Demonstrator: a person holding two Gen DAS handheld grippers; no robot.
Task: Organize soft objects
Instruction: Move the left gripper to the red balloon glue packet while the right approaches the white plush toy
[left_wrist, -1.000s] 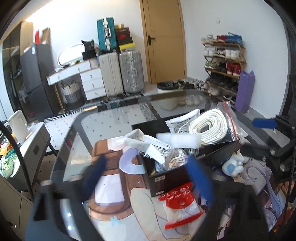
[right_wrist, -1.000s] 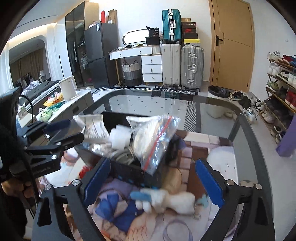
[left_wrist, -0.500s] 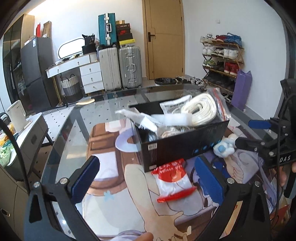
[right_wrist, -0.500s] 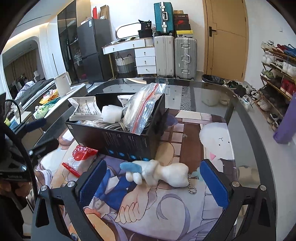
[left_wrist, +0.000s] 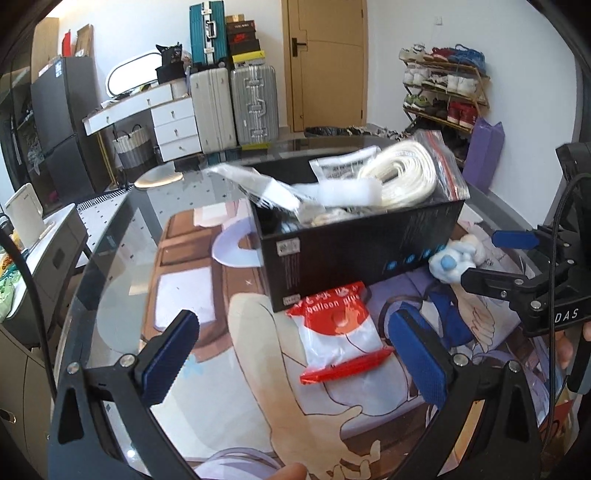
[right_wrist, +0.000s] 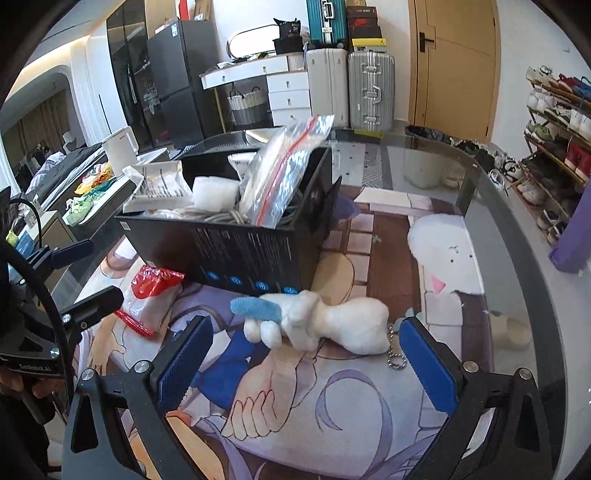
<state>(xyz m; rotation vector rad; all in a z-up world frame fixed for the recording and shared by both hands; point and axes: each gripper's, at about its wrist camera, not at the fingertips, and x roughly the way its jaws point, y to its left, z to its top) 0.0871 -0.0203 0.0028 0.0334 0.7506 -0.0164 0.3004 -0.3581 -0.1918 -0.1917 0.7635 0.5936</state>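
Black box (left_wrist: 364, 245): stands open-topped on the glass tabletop (left_wrist: 110, 258), over a printed cartoon mat (right_wrist: 332, 417).
Box contents: a zip bag with a red seal holding a white coil (left_wrist: 402, 175), a white foam strip (left_wrist: 347, 194), printed plastic packets (right_wrist: 159, 184) leaning over the rim, and loose cords underneath.
Balloon-glue packet (left_wrist: 338, 332): red and white, flat on the mat, touching the foot of the box's near corner.
Plush toy (right_wrist: 321, 319): white with a blue part, lying on its side on the mat just beside the box's long wall, a ball chain at its end.
Left tongs (left_wrist: 295, 363): blue pads spread wide, holding nothing, angled down towards the packet, which lies between them but apart from both.
Right tongs (right_wrist: 304, 363): likewise spread and empty, low over the mat, with the plush toy just ahead of the gap.
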